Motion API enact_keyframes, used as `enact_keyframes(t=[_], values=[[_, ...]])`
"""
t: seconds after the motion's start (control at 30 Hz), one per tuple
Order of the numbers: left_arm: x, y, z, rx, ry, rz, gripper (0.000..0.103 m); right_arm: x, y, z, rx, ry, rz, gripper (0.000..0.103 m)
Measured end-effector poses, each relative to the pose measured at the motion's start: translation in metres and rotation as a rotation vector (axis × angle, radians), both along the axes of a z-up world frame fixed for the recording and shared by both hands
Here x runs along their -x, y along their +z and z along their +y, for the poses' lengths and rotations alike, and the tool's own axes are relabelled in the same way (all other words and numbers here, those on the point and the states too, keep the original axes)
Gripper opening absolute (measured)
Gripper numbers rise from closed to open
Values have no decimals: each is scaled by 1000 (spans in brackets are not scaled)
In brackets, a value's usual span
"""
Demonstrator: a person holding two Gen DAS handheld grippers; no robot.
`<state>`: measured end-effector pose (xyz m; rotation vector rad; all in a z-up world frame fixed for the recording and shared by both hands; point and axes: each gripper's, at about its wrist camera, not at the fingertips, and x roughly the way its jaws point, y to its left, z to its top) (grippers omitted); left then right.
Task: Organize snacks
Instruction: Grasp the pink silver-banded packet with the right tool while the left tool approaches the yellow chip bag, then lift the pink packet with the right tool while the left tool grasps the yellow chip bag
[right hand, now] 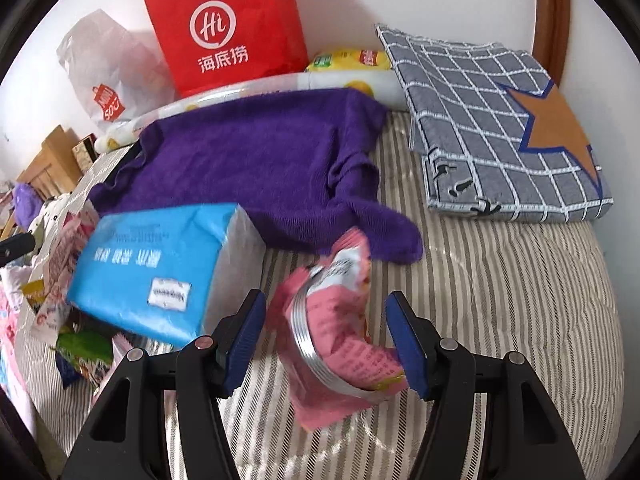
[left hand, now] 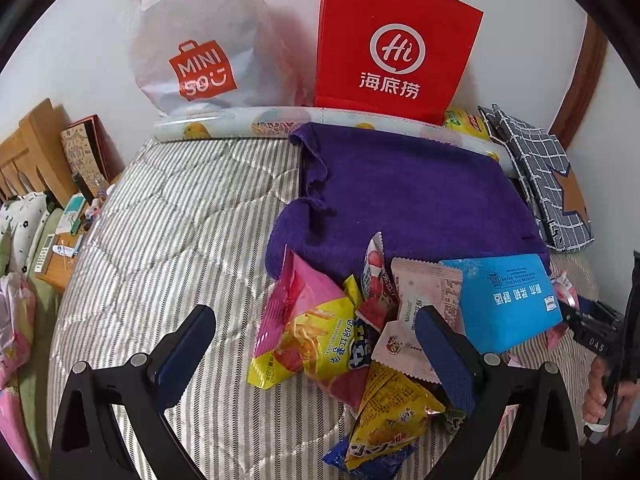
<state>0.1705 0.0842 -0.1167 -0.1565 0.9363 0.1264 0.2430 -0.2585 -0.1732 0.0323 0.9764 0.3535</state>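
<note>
A striped bed (left hand: pixel 168 240) met a white wall (left hand: pixel 80 40); a red bag (left hand: pixel 396 40) stood there. Snacks (left hand: pixel 328 332) lay heaped beside the released left tongs (left hand: pixel 316 356). The right tongs (right hand: pixel 326 332) clenched a pink packet (right hand: pixel 340 344).

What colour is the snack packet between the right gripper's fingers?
Pink, with a silvery sealed edge: the snack packet shows best in the right wrist view.

Two carrier bags, red (left hand: pixel 396 40) and white (left hand: pixel 192 52); one purple towel (left hand: pixel 420 192); one blue tissue pack (left hand: pixel 506 300); one checked cloth (right hand: pixel 500 120).
</note>
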Motion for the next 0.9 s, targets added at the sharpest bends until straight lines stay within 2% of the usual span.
enact_keyframes(t=[0.1,0.27,0.33,0.4,0.53,0.7,0.9], values=[[0,-2,1,6,-2,3,100,4,-4,-3,-7,0,8,63],[4,-2,8,14,8,-2,100,2,-14,2,60,-35,19,65],[7,1,13,18,18,-9,100,-1,-18,2,56,-64,41,56],[11,3,19,18,27,-14,100,1,-16,1,37,-82,27,49],[16,1,31,13,47,4,100,11,-3,-4,39,-124,-13,49],[19,-6,37,37,38,18,100,22,3,-12,25,-166,-6,49],[19,-14,34,25,1,30,100,41,3,-8,30,-168,0,49]])
